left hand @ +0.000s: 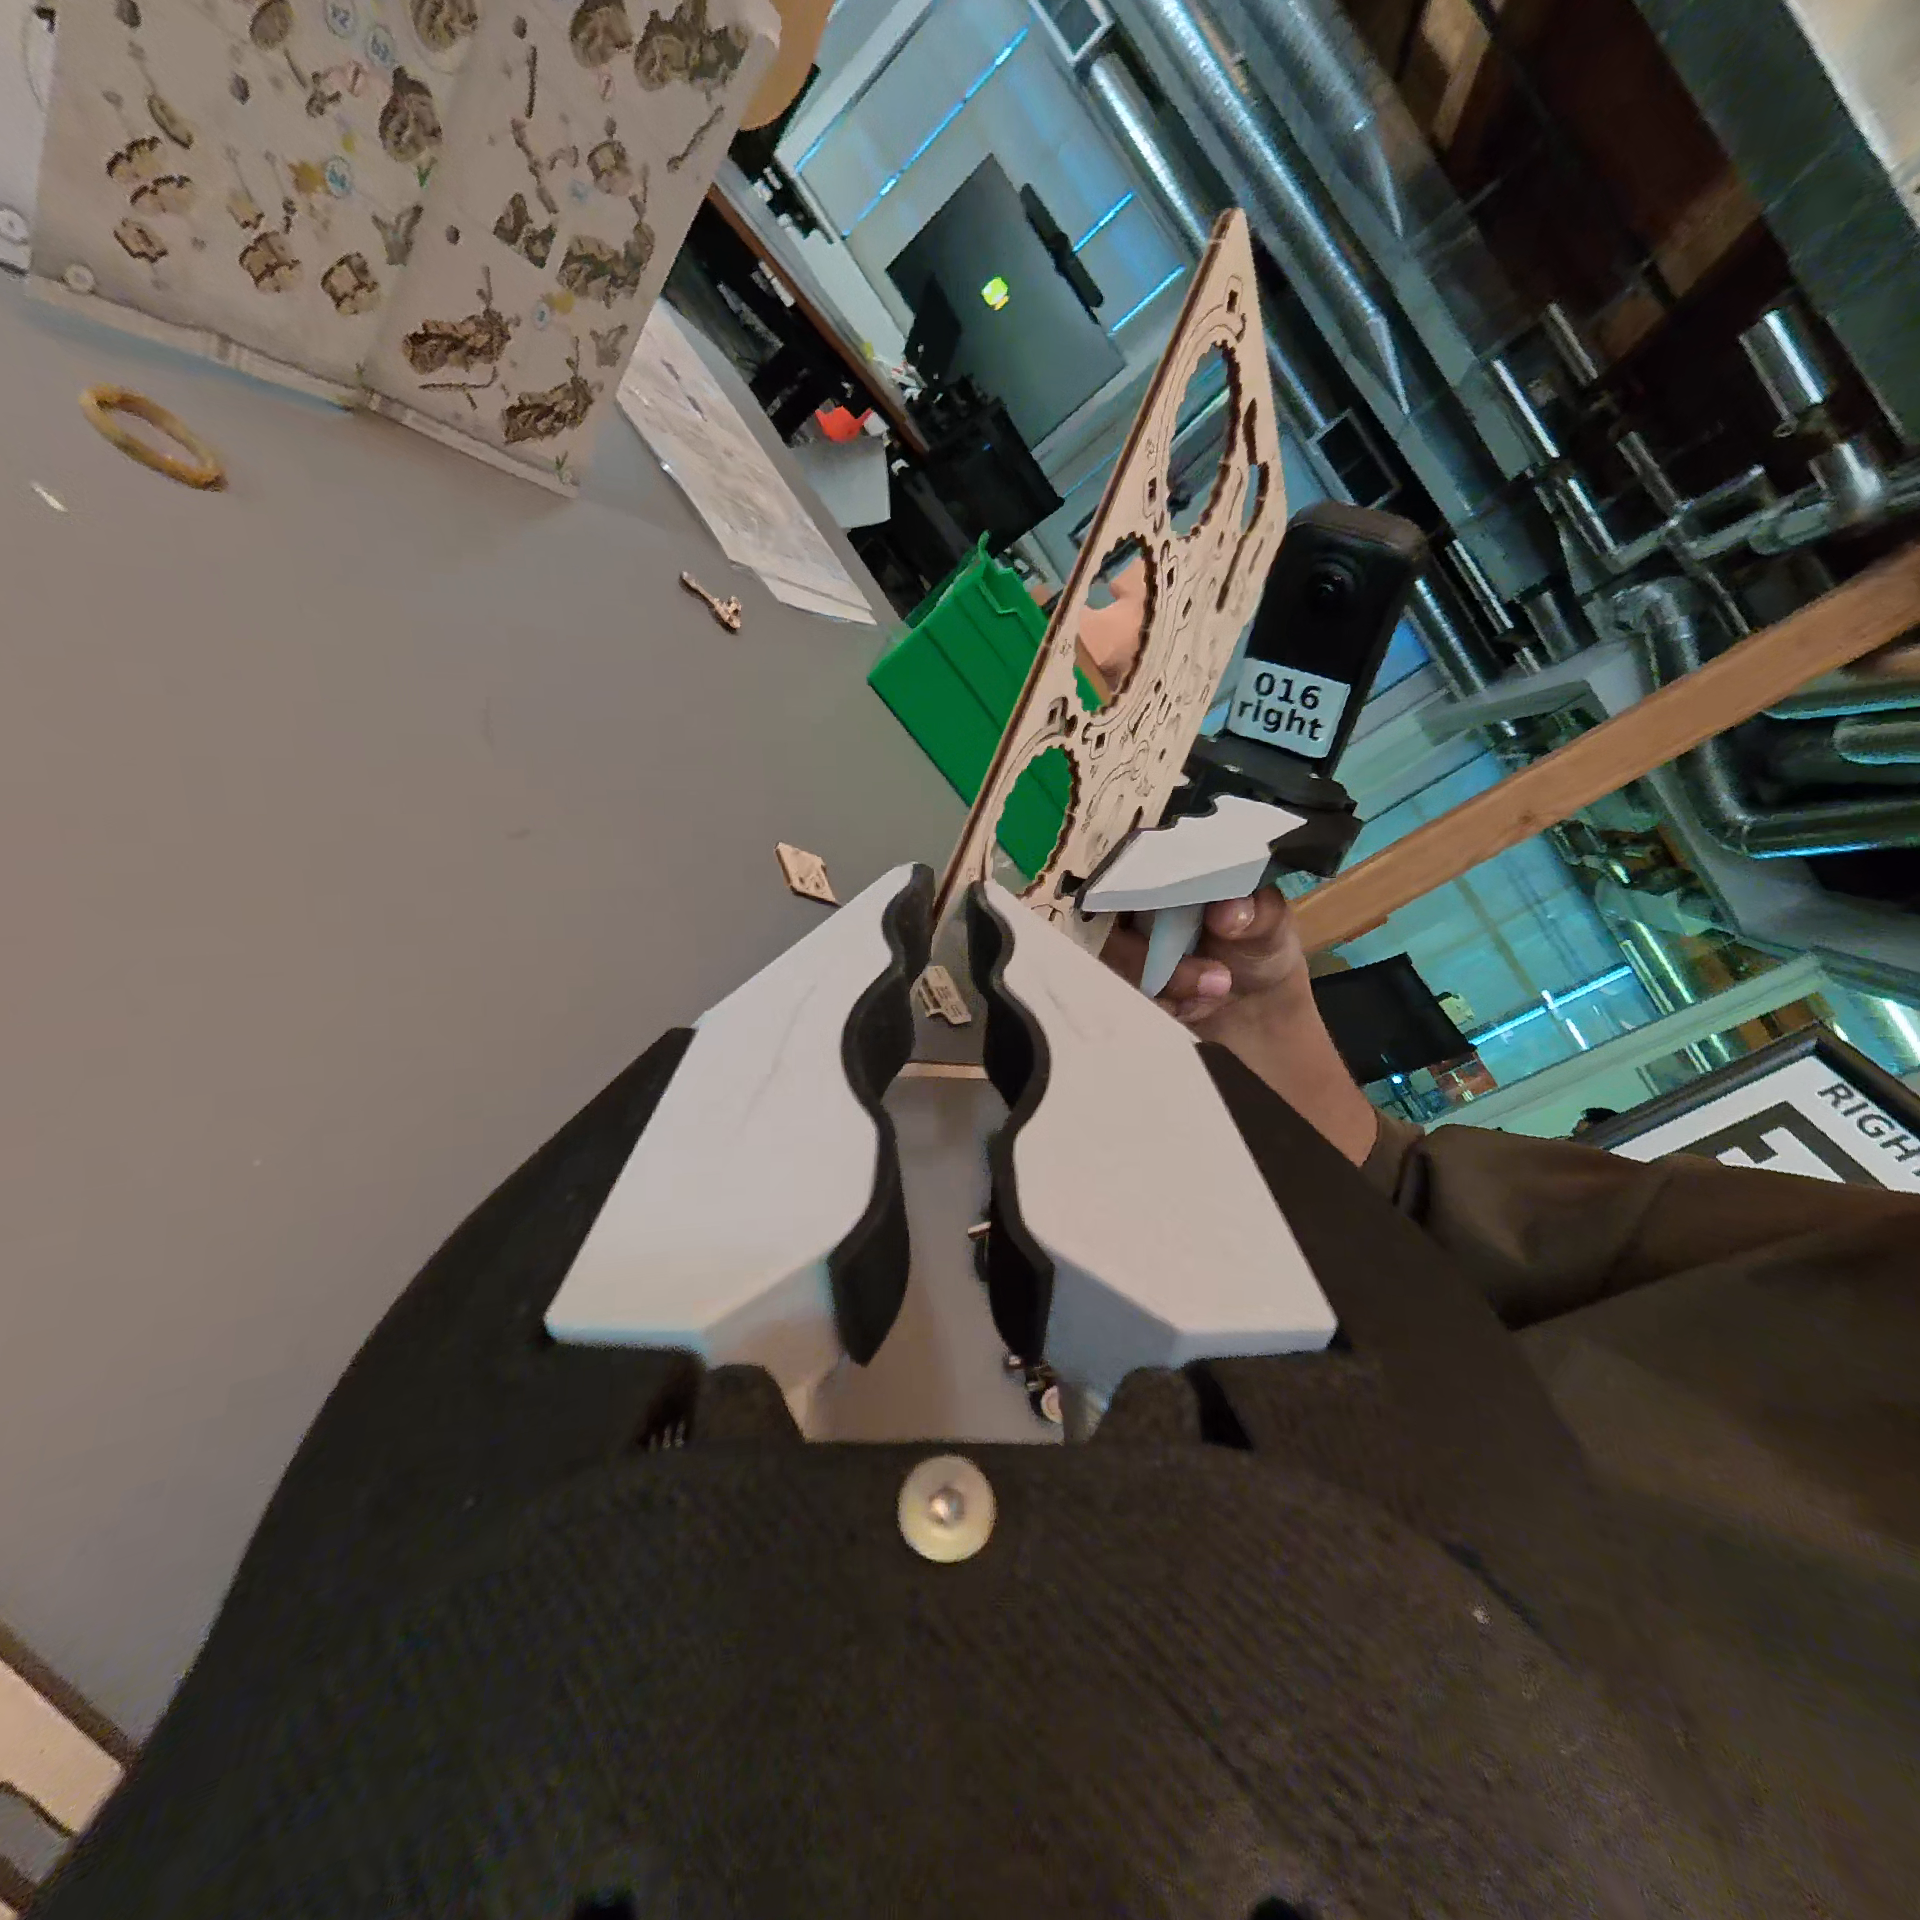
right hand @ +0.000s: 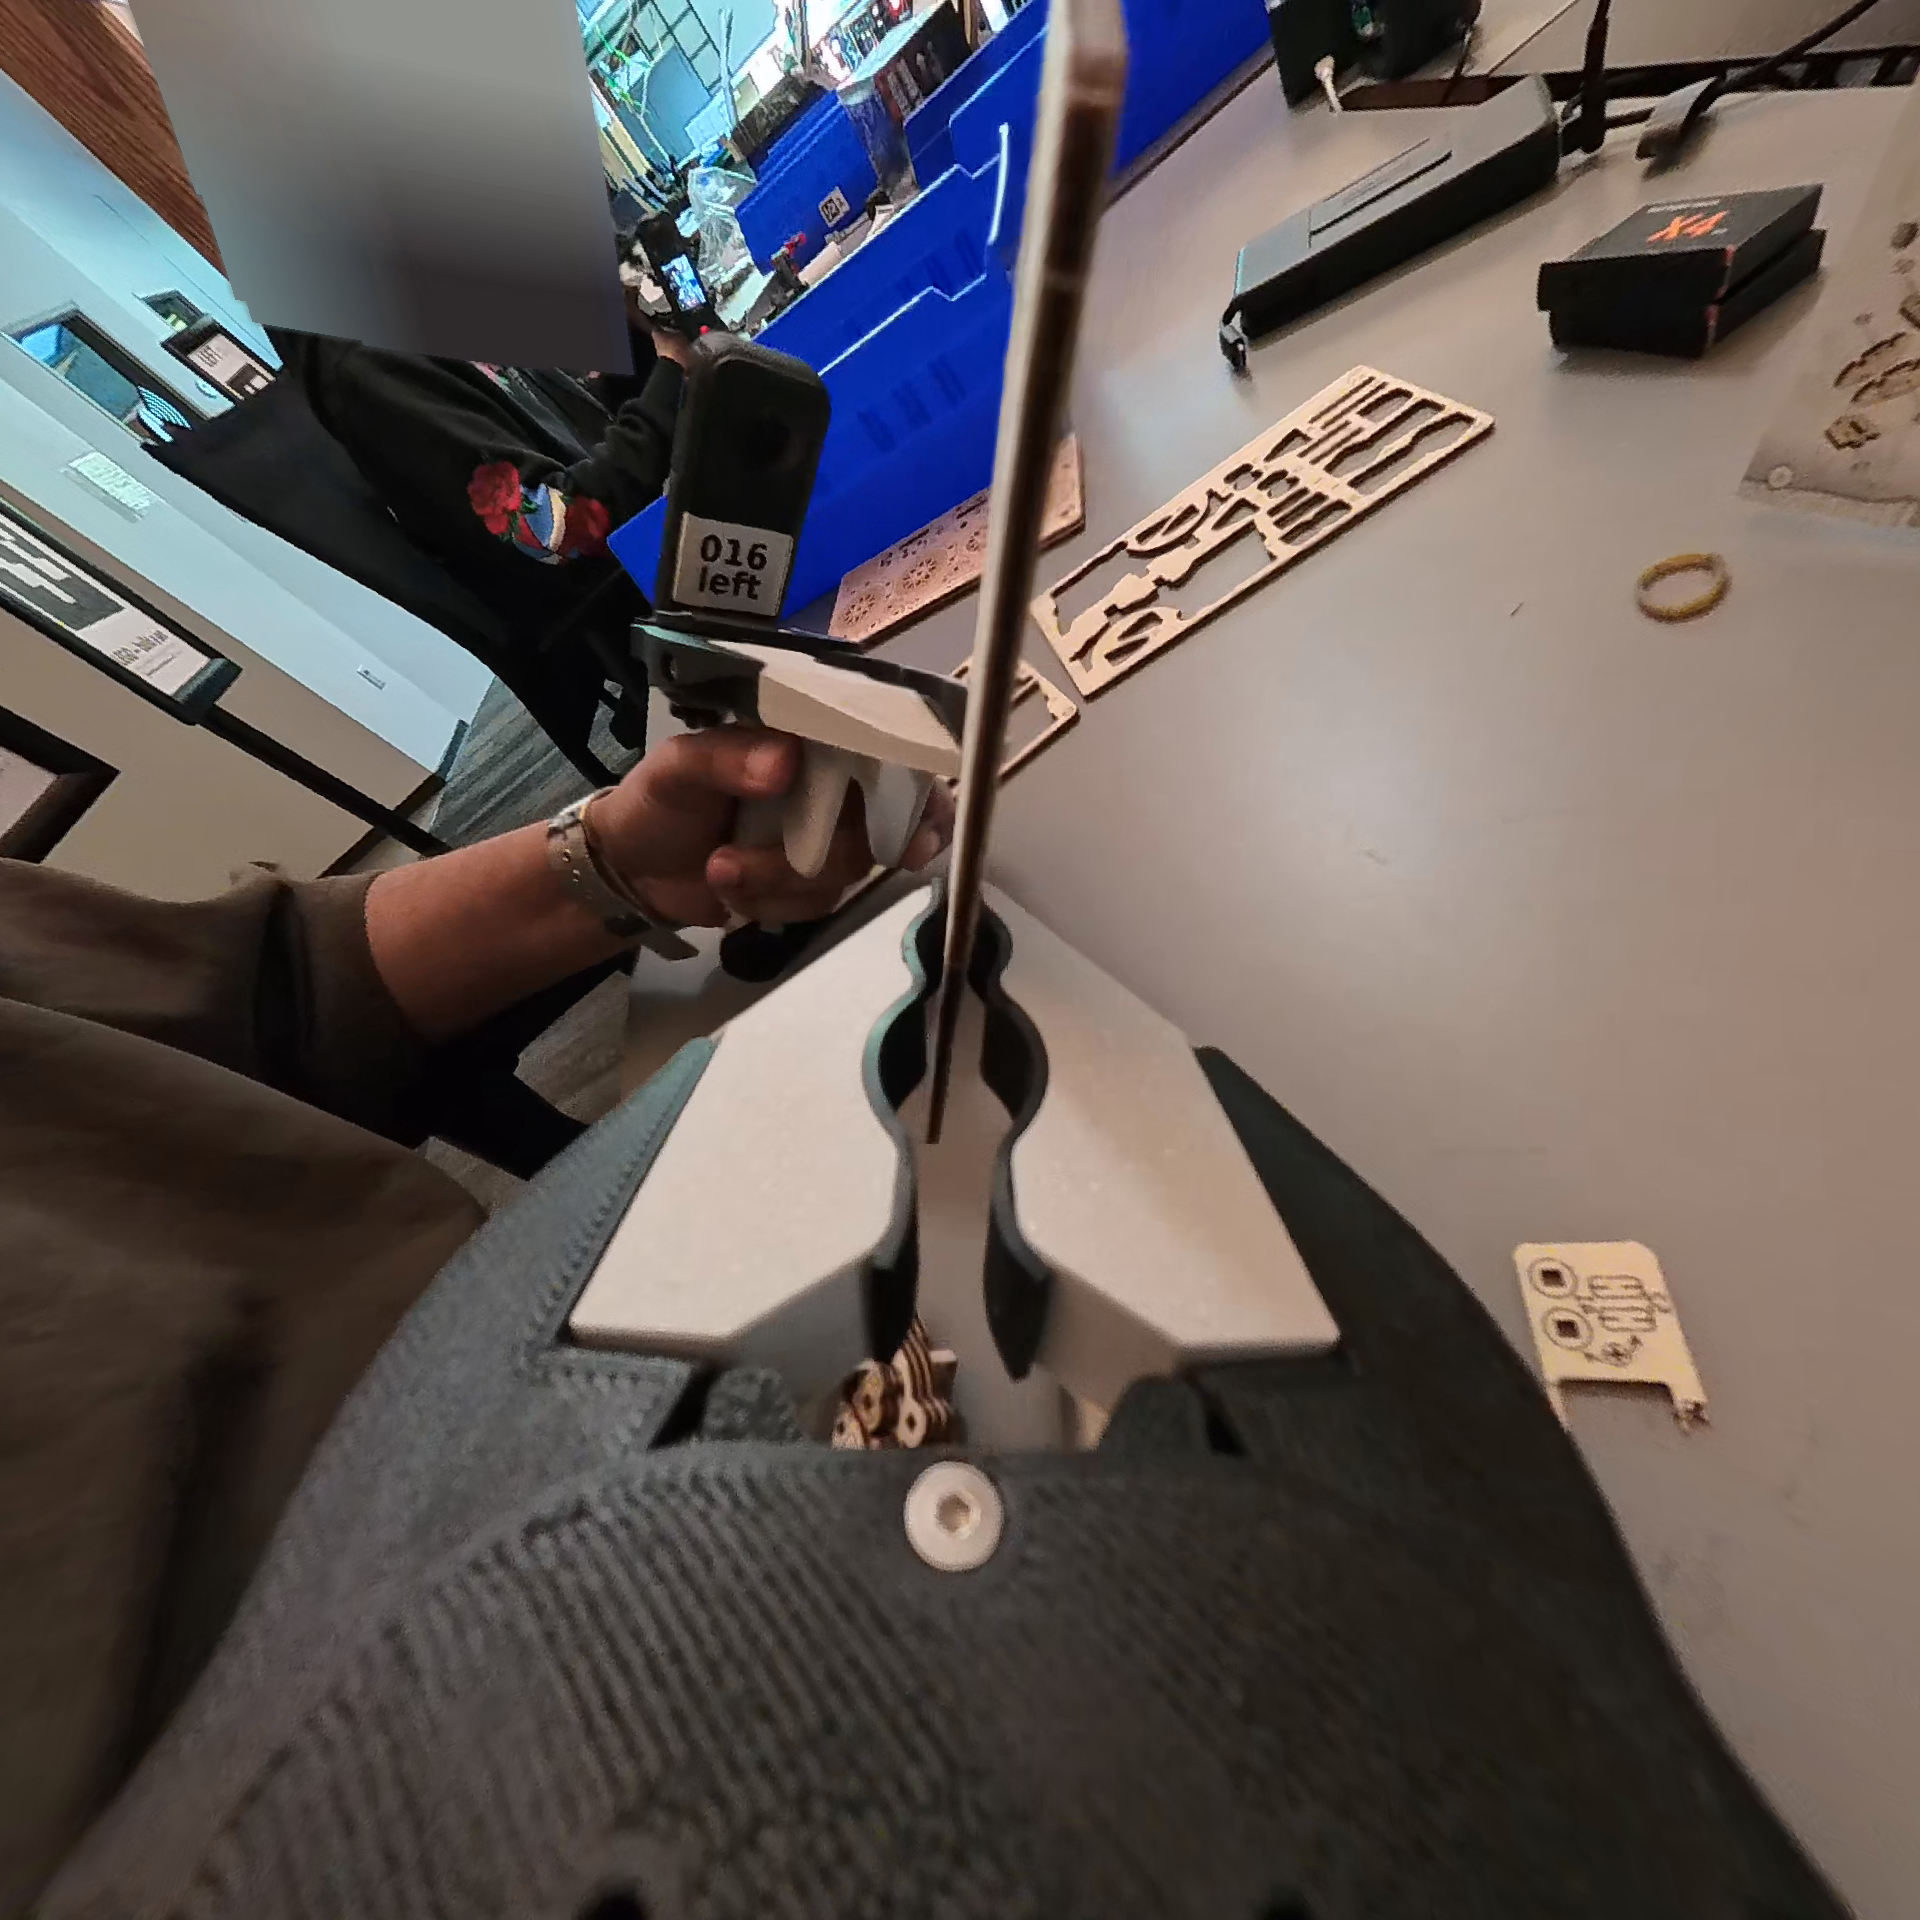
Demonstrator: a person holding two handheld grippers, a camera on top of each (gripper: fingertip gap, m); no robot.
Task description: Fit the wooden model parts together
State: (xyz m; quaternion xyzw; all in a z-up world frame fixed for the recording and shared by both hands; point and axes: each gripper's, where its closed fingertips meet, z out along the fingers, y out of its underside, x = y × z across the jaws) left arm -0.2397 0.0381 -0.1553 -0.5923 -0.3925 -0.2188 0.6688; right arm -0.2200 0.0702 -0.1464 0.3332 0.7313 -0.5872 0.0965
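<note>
- Left hand-held gripper (left hand: pixel 948 914): grey fingers with black wavy pads, tips pinched on the lower corner of a thin, pale laser-cut plywood parts sheet (left hand: pixel 1164 582). Sheet stands raised off the grey desk (left hand: pixel 312 831), tilted.
- Right hand-held gripper (right hand: pixel 954 940): clamped on the same sheet, seen edge-on here (right hand: pixel 1023 520), its edge running down between the pads. So both grippers hold one sheet, close together.
- Sheet shows several large round cut-outs with toothed rims; those parts look already taken out. Smaller pieces appear to sit in it yet.
- A small wooden gear-like assembly (right hand: pixel 896 1403) shows below the right gripper's fingers; what holds it I cannot tell.
- On the desk: an emptied plywood frame (right hand: pixel 1268 520), a small pale punched card piece (right hand: pixel 1605 1320), a tan ring (right hand: pixel 1681 585), loose wooden bits (left hand: pixel 806 871), an open illustrated instruction sheet (left hand: pixel 416 208).
- Farther out: green bin (left hand: pixel 956 665), black boxes (right hand: pixel 1683 270).
- Judgement: mid-task. Parts are being freed; most fitting looks left to do.
</note>
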